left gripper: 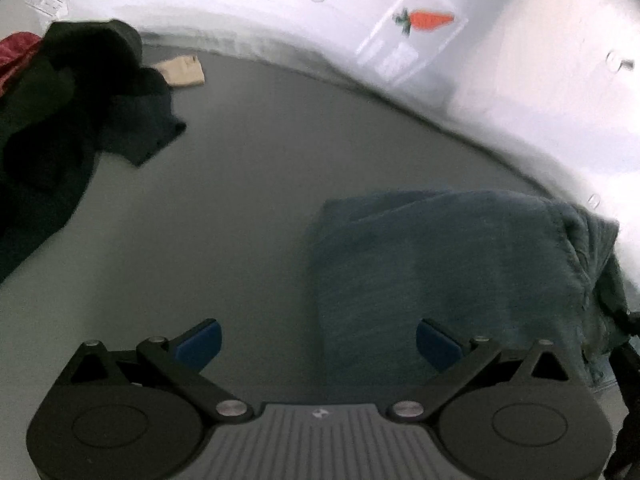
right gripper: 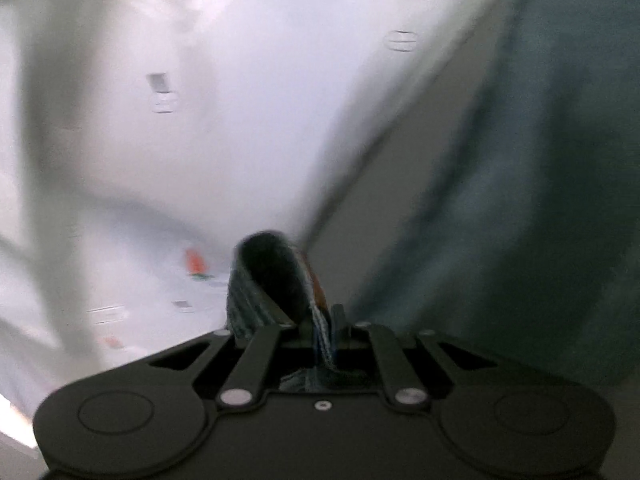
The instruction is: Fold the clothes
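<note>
The left gripper (left gripper: 319,344) hangs released, its blue pads (left gripper: 200,344) spread wide over the grey table (left gripper: 248,168), touching nothing. The teal garment (left gripper: 448,272) lies folded on the table at about two o'clock from it, its near edge under the right-side pad. The right gripper (right gripper: 320,320) is clenched on a fold of that teal garment (right gripper: 276,280), which loops up out of the jaws; the fingertips themselves are hidden by cloth. The right wrist view is heavily blurred. At ten o'clock in the left wrist view sits a dark clothes pile (left gripper: 72,120), a beige cloth (left gripper: 182,72) behind it. A carrot picture (left gripper: 428,20) hangs on the white wall at one o'clock.
</note>
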`<action>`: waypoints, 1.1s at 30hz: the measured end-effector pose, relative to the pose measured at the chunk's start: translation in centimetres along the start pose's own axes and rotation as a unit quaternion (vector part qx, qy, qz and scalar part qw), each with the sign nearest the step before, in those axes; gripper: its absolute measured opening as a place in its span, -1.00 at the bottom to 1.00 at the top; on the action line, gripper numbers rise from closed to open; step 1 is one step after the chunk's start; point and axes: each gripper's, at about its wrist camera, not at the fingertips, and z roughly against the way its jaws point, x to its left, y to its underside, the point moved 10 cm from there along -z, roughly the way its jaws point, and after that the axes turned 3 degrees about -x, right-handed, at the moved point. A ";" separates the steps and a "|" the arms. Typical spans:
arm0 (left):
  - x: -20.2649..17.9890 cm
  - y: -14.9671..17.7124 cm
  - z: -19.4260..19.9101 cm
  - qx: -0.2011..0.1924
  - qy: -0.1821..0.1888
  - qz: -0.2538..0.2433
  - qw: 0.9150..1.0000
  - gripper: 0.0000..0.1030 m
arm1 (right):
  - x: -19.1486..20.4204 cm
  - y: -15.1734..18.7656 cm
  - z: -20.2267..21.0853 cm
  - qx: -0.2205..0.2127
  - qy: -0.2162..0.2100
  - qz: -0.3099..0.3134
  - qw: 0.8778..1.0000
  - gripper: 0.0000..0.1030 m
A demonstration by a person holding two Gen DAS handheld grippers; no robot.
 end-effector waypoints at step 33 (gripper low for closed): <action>-0.7 1.6 -4.7 0.058 0.014 0.004 0.998 1.00 | -3.6 10.0 1.8 0.101 0.035 -0.140 0.984 -0.08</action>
